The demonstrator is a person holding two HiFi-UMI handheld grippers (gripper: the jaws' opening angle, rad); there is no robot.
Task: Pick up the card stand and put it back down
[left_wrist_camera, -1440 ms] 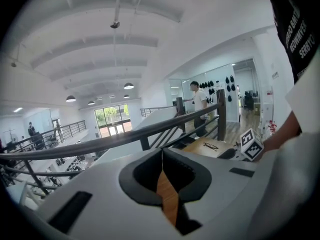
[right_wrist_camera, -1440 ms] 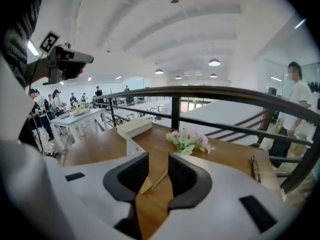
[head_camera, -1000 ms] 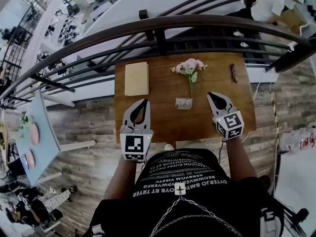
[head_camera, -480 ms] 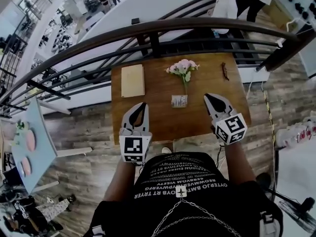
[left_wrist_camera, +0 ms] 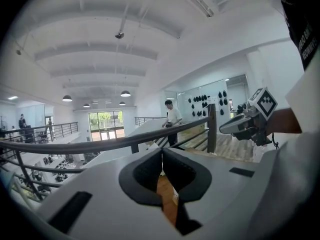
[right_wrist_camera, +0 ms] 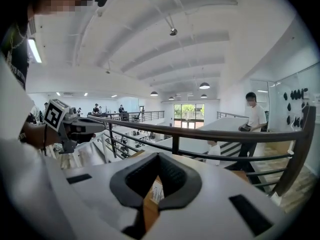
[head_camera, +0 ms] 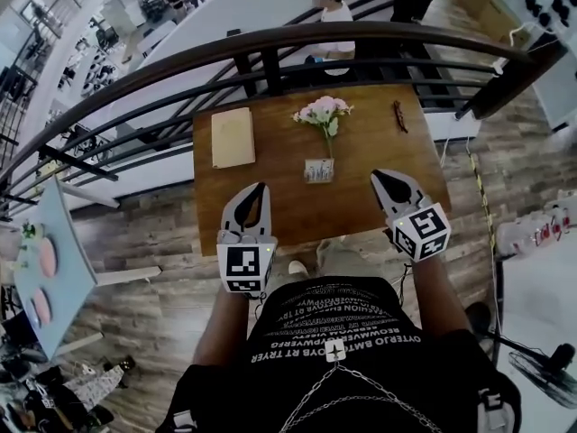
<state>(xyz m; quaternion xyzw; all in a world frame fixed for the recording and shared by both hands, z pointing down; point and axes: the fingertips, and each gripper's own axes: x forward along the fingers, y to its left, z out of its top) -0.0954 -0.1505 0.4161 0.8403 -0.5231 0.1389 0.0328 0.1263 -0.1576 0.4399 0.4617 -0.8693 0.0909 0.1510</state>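
- Brown wood forms the desk, which stands against a dark curved railing.
- The card stand sits upright near the middle of the desk, a little toward the far edge. A sprig of pink flowers rises at the same spot. Whether the stem is set in the stand or just behind it cannot be told.
- The left gripper hangs over the near left part of the desk. Its jaws are pressed together with nothing between them, and its tips point toward the far edge.
- The right gripper hangs over the near right part, its jaws likewise closed and empty.
- The card stand lies between the two grippers and beyond their tips, apart from both.
- A beige book lies flat at the far left corner.
- A small dark object lies near the far right corner, too small to identify.
- A person in a white shirt stands beyond the railing.
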